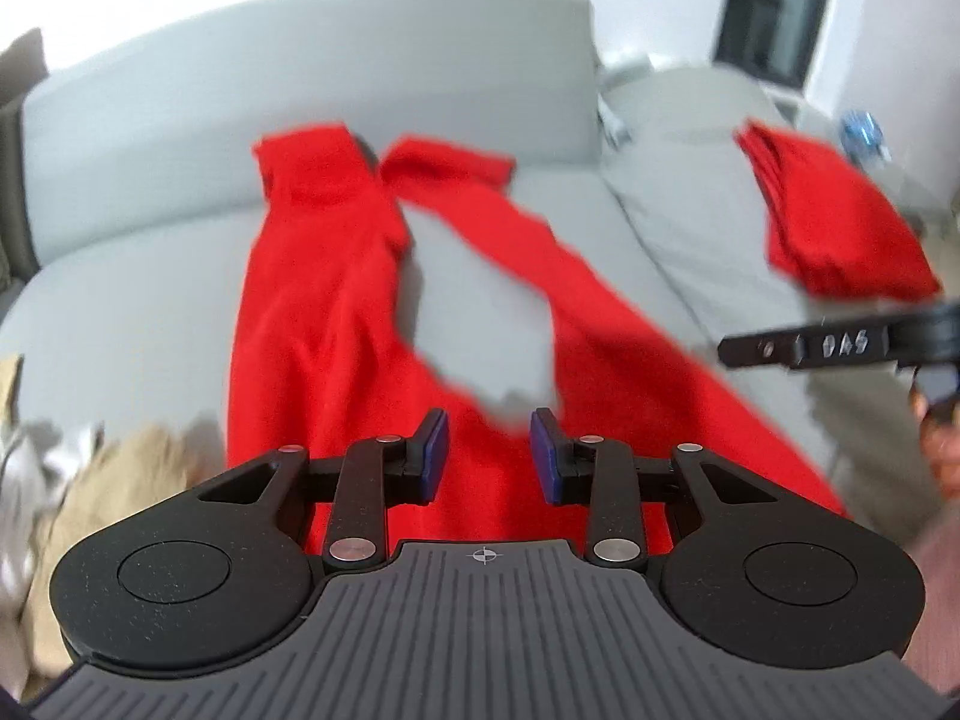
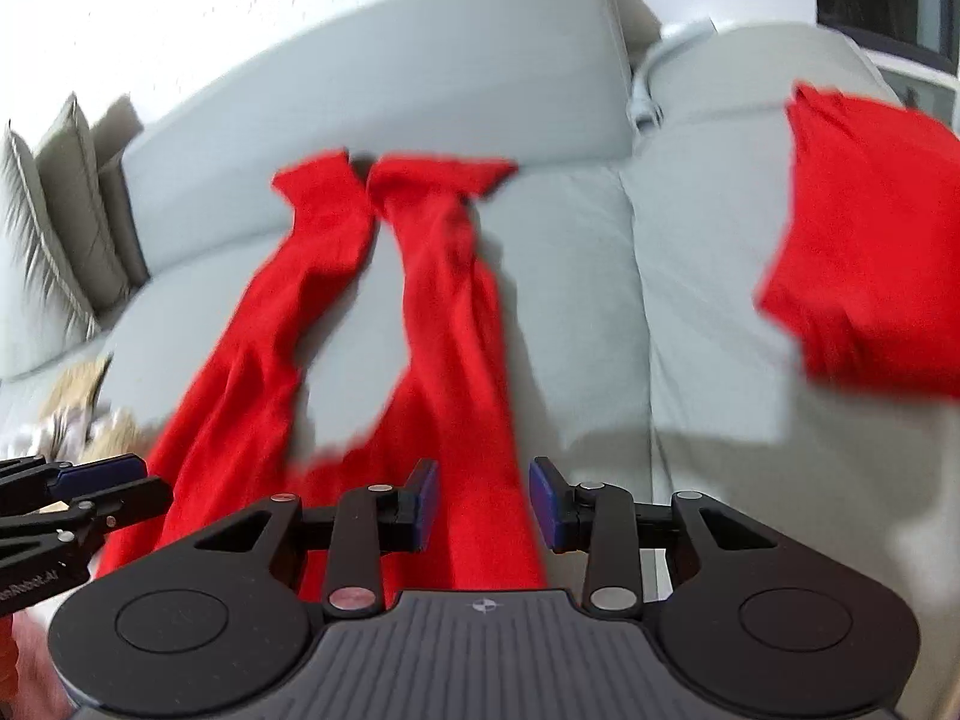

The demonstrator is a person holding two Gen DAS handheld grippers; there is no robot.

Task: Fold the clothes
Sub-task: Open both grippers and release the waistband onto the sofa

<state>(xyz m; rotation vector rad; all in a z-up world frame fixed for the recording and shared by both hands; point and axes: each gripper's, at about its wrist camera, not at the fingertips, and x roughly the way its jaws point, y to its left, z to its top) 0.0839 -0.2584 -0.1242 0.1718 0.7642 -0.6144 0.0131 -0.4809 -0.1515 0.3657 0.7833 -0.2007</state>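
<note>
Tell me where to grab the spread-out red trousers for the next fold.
Take the red trousers at the two leg ends by the sofa backrest, one tongs on each, coming from above. The legs lie flat, splayed apart, and the ends are free edges.

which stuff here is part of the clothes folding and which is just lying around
Part of the job:
- red trousers spread on the sofa
- folded red garment
- left gripper, right gripper

Just lying about:
- beige and white cloth heap
- striped cushions
</note>
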